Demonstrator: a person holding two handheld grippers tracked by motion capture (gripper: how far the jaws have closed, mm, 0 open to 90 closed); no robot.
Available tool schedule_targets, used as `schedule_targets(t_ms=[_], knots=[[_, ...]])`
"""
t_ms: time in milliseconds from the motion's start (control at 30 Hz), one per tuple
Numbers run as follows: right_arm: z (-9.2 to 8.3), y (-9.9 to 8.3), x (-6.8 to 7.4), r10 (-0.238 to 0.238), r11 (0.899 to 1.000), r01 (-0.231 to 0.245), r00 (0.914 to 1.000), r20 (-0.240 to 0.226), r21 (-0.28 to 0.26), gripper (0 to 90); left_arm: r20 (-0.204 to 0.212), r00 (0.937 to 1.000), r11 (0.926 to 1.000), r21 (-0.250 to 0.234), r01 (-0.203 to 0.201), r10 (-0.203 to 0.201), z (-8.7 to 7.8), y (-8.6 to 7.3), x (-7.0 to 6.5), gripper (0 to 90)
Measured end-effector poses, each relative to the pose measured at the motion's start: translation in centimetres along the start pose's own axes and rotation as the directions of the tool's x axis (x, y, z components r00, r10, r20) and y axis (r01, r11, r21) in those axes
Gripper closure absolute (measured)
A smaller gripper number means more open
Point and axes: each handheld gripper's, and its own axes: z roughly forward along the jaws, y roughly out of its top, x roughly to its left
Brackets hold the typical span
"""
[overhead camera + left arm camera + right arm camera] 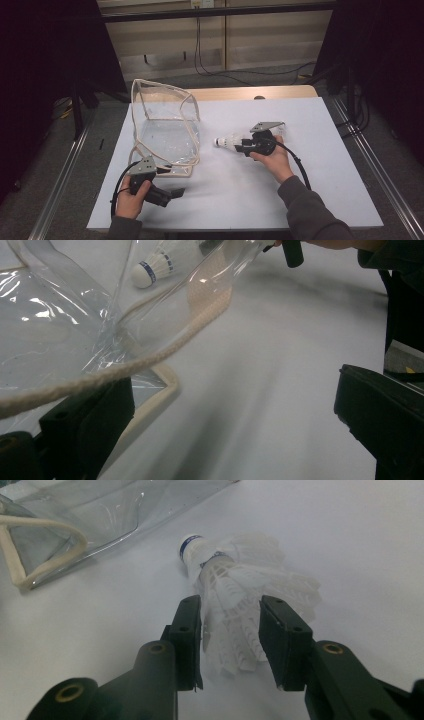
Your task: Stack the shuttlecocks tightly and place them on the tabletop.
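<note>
Right now the shuttlecock (235, 595) lies on the white surface (240, 195), right of the clear bag (167, 127), its feather skirt between my right gripper (230, 630) jaws, which stand narrowly apart and seem just off the feathers. My left gripper (235, 410), near and left by the bag's cream-corded rim (165, 352), stands wide with nothing held.

I'm working in a lab-style recording booth: black curtains (45, 60) flank a white-covered table (330, 165), metal floor rails (60, 175) run alongside, and cables (220, 70) trail from a wall outlet (202, 3).
</note>
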Motion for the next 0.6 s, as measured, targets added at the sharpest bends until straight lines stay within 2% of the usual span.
schedule_targets(t_ms=[167, 233, 333, 367, 533, 600], knots=[[-0.22, -0.29, 0.34, -0.018, 1.000, 0.018, 0.9997, -0.013, 0.003, 66.3, -0.001, 1.0000, 1.0000, -0.003, 0.000, 0.000, 0.02, 0.00, -0.01, 2.8], [-0.20, -0.35, 0.47, -0.025, 1.000, 0.025, 0.9995, -0.021, 0.006, 72.1, -0.001, 1.0000, 1.0000, -0.003, 0.000, 0.000, 0.02, 0.00, 0.00, 2.8], [-0.14, -0.32, 0.51, -0.046, 0.999, 0.046, 0.9982, -0.038, 0.006, 87.4, -0.001, 1.0000, 1.0000, -0.001, 0.000, 0.000, 0.01, 0.01, -0.01, 2.8], [-0.11, -0.28, 0.55, -0.058, 0.998, 0.058, 0.9973, -0.046, 0.000, 89.7, 0.000, 1.0000, 1.0000, -0.002, 0.000, 0.000, 0.02, 0.00, -0.01, 2.8], [0.21, -0.17, 0.69, -0.075, 0.997, 0.075, 0.9953, -0.060, -0.012, 90.0, 0.000, 1.0000, 1.0000, -0.004, 0.003, -0.003, 0.01, -0.01, -0.02, 2.8], [0.22, -0.14, 0.63, -0.069, 0.998, 0.068, 0.9955, -0.066, -0.020, 90.0, 0.000, 1.0000, 1.0000, -0.004, 0.003, -0.003, 0.03, -0.01, -0.02, 2.8]])
